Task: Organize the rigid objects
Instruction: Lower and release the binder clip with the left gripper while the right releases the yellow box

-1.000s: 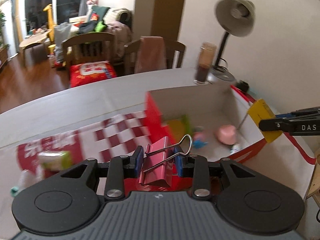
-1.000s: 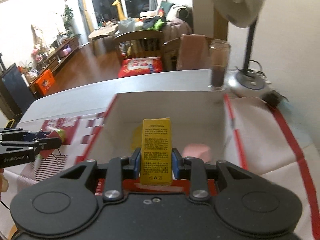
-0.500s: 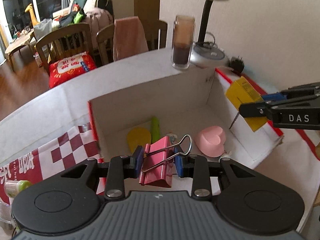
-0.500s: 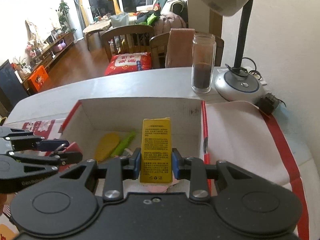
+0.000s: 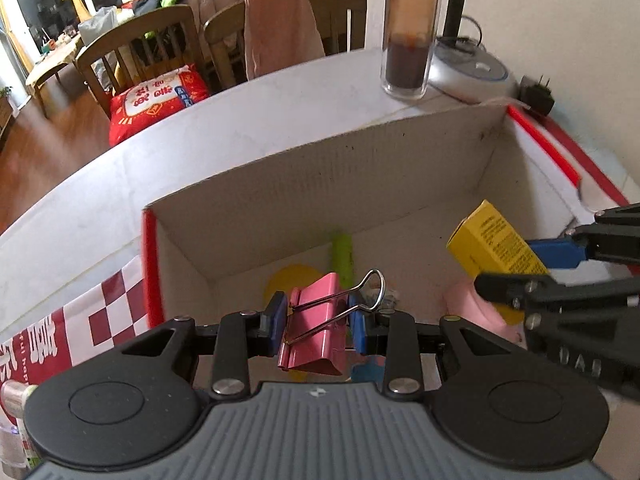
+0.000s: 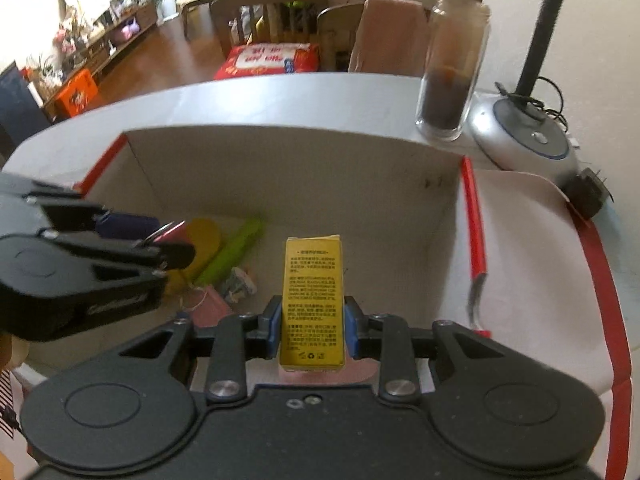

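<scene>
My left gripper is shut on a pink binder clip and holds it over the near side of an open cardboard box. My right gripper is shut on a small yellow carton and holds it over the same box. The carton also shows in the left wrist view, to the right of the clip. Inside the box lie a green stick, a yellow flat piece and a pink heart-shaped object.
A glass jar with dark contents and a lamp base stand behind the box. A black plug lies at the right. A red-and-white checked cloth lies left of the box. Chairs stand past the table's far edge.
Both grippers have moved forward and down over the box with their loads. The box interior now fills both views.
</scene>
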Demonstrator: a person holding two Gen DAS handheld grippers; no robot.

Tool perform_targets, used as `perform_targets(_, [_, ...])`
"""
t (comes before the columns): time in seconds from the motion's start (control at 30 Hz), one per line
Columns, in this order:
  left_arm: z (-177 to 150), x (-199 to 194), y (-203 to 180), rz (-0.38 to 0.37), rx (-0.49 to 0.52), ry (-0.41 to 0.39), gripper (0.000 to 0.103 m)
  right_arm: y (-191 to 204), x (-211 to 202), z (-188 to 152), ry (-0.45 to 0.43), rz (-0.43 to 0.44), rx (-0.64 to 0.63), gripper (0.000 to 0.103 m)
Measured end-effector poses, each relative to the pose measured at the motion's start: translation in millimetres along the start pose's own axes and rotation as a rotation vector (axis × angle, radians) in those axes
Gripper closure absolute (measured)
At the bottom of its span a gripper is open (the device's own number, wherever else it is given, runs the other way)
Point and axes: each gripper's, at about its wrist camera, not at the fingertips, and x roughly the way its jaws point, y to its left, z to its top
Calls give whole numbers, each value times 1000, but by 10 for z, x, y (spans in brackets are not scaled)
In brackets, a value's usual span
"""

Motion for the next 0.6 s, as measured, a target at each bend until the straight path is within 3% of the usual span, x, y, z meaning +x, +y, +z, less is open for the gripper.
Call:
perform_targets(0.3, [54,268,-33,-3,-10,97,71,-35,140,19,54,0,-12,74])
perform_targets(0.6, [62,284,10,-26,-40,119,71,-60,148,49,76,-1,6,74])
